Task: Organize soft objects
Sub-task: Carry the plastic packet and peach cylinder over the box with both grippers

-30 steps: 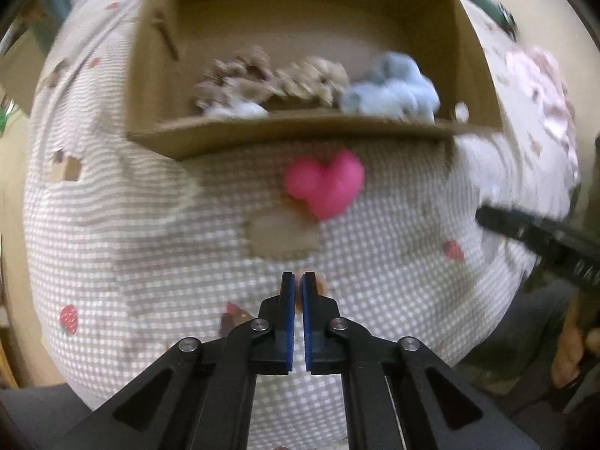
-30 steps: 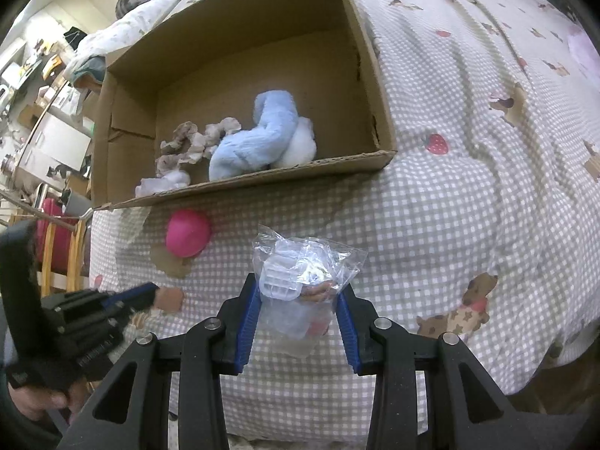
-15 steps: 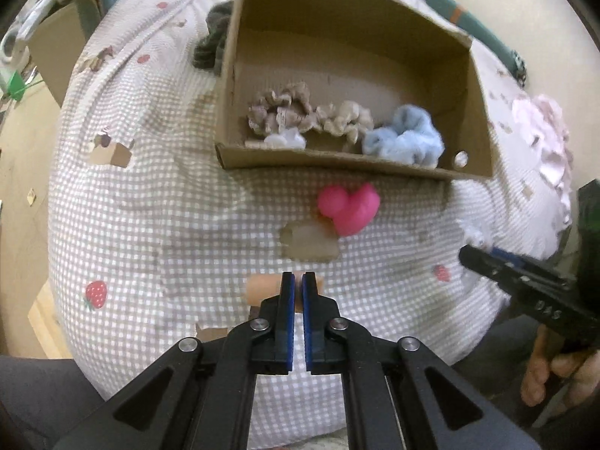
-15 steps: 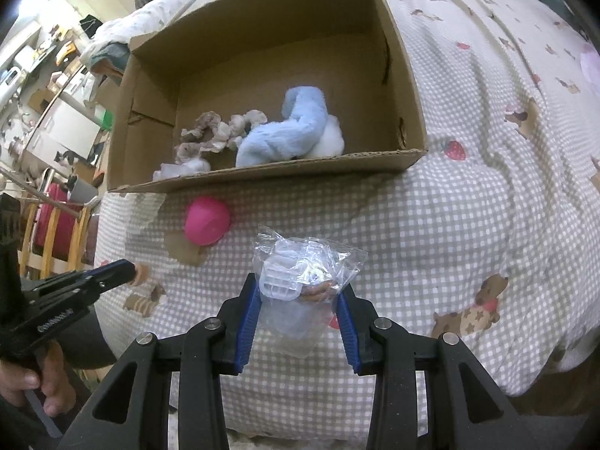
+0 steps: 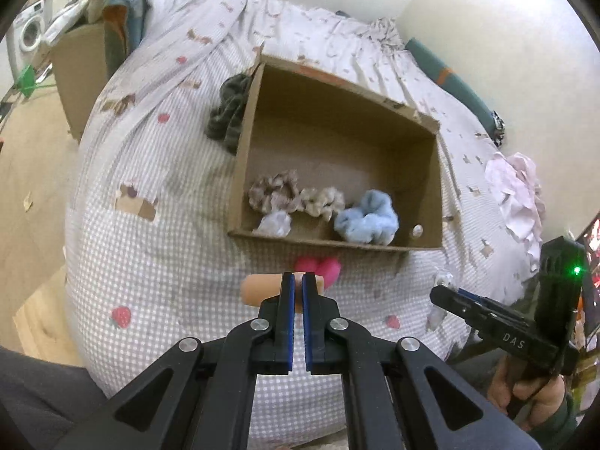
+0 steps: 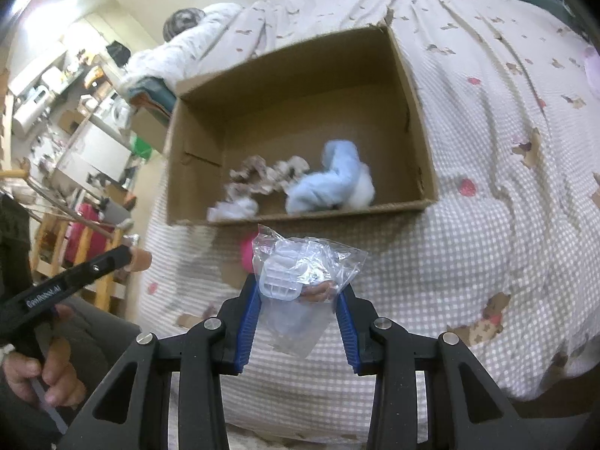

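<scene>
Already the box [image 5: 431, 187], mid-frame on the bed [image 5: 150, 262], holds scrunchies [image 5: 296, 195] and a blue one [image 5: 365, 217]. Left outside: a pink toy [image 5: 330, 266] below its near wall and a dark scrunchie [image 5: 228, 112] at its left. Right claw [image 6: 298, 307] grips a plastic bag [image 6: 300, 285]; left claw [image 5: 296, 292] is clenched on a tan piece [image 5: 258, 290].

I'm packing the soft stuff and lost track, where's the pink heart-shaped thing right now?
The pink heart lies on the checked bedspread just outside the cardboard box, against its near wall. In the left wrist view it peeks out just beyond the left gripper.
</scene>
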`<state>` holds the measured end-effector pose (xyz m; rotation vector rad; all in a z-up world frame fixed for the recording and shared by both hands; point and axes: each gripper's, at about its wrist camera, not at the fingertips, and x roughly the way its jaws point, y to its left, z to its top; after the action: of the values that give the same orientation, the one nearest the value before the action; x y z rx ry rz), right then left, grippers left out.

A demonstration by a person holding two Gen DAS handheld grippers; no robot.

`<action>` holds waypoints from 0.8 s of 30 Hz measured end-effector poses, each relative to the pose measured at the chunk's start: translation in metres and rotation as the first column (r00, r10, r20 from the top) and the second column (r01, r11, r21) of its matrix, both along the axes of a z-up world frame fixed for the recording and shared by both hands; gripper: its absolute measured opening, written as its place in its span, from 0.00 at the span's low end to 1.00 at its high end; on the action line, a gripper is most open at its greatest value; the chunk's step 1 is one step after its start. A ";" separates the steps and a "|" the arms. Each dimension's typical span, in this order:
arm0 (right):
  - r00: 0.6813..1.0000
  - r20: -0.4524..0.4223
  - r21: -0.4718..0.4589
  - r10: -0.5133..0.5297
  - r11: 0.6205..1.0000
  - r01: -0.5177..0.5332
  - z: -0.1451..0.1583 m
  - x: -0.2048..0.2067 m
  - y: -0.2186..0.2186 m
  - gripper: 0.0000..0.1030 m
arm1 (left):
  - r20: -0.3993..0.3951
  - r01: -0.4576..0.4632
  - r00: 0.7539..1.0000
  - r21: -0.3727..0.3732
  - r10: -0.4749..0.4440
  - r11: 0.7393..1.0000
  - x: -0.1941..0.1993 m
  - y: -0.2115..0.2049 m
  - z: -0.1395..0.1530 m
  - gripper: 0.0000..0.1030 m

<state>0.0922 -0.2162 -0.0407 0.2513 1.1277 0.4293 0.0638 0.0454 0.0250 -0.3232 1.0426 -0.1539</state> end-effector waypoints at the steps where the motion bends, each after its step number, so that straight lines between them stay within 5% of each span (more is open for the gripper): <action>1: 1.000 0.008 0.006 0.001 1.000 -0.001 0.005 0.001 0.000 0.40 | 0.007 0.003 1.000 0.004 -0.003 1.000 0.002 -0.002 0.003 0.04; 15: 0.993 0.108 0.009 0.048 0.999 -0.049 0.049 0.038 0.020 0.40 | 0.061 0.060 0.996 0.096 -0.066 0.994 0.054 -0.025 0.030 0.04; 24: 0.992 0.125 0.025 0.035 0.999 -0.038 0.043 0.069 0.030 0.40 | 0.073 0.103 0.990 0.171 -0.117 0.980 0.085 -0.041 0.025 0.04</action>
<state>0.1615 -0.1863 0.0027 0.2250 1.0056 0.4866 0.1486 0.0048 0.0503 -0.1061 0.9847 -0.1768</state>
